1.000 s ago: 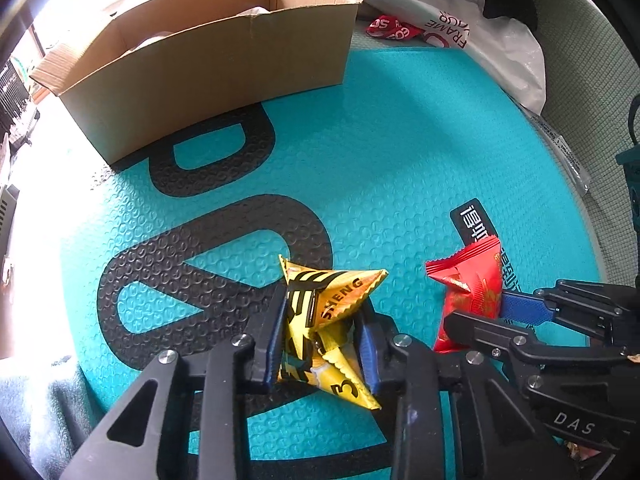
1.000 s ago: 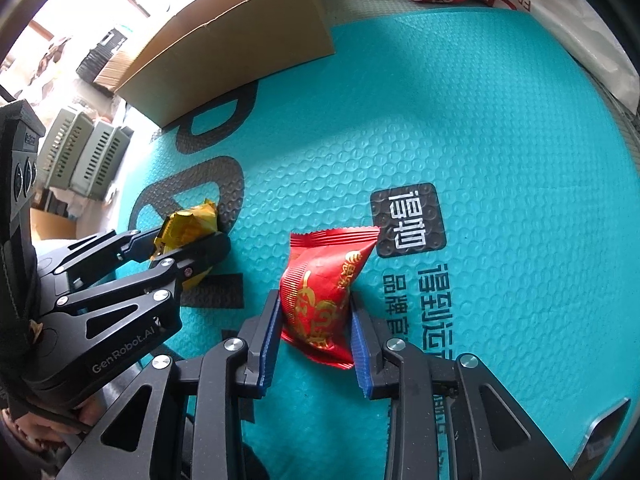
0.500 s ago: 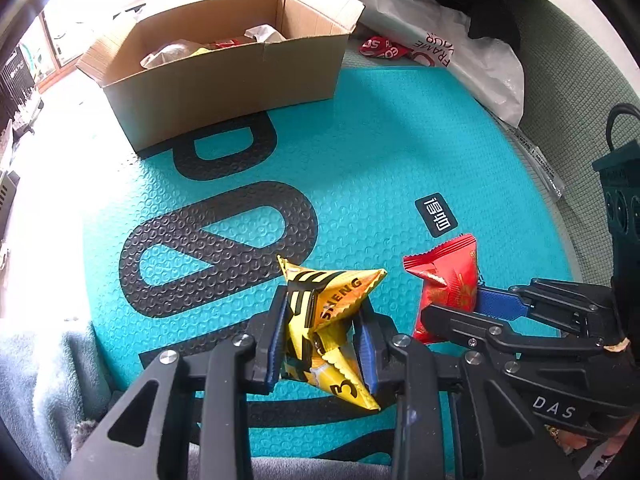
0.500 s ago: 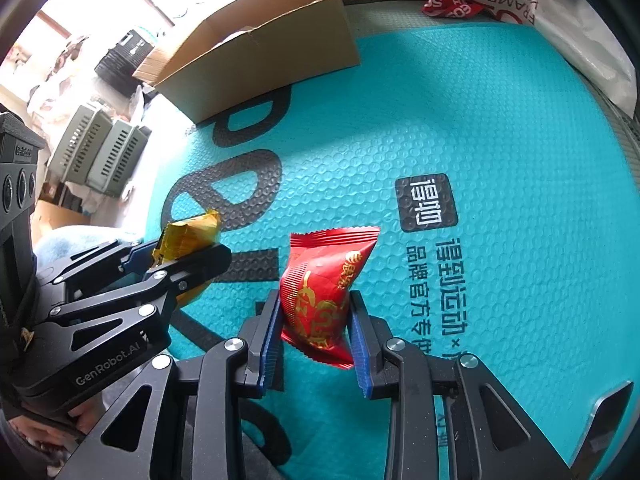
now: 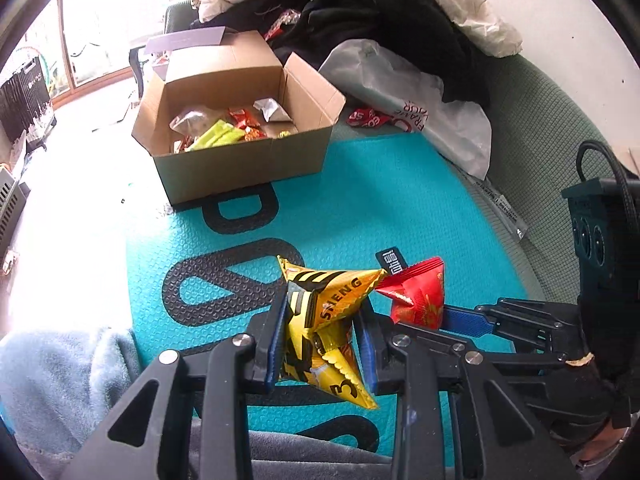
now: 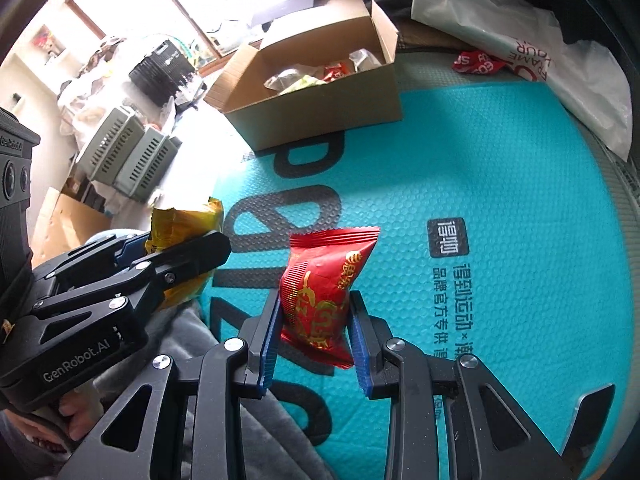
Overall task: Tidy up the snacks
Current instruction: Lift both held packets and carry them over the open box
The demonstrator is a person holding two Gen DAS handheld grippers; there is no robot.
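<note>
Left wrist view: the left gripper (image 5: 322,344) was clamped on a yellow snack packet (image 5: 328,320) w/ black stripes and lettering. Blue pads (image 5: 276,344) pressed both sides of the packet; it stood pinched between them, clear of the teal mat (image 5: 380,200) below. Right gripper (image 5: 436,316) entered from the right edge, closed on a red snack packet (image 5: 420,296). Tips of the two packets sat just beside each other in this view; contact could not be confirmed.

Right wrist view: right gripper (image 6: 314,334) gripped the red snack packet (image 6: 324,284) at its lower half, top seal pointing up and away from the cam. Packet was held off the teal mat (image 6: 500,160). Left gripper (image 6: 180,252) appeared at left w/ the yellow snack packet (image 6: 188,224) between its fingers.

Cardboard box (image 5: 240,164) stood open at the far end of the mat, flaps up, partly resting on a black printed numeral. Inside: assorted snacks, incl. green, red and silver wrappers. Box (image 6: 320,116) was well apart from both grippers.

Surroundings: white plastic bag (image 5: 420,112) w/ red print lay at the far right of the mat, dark clothing piled behind it. Grey fleece fabric (image 5: 60,380) occupied the near left.
</note>
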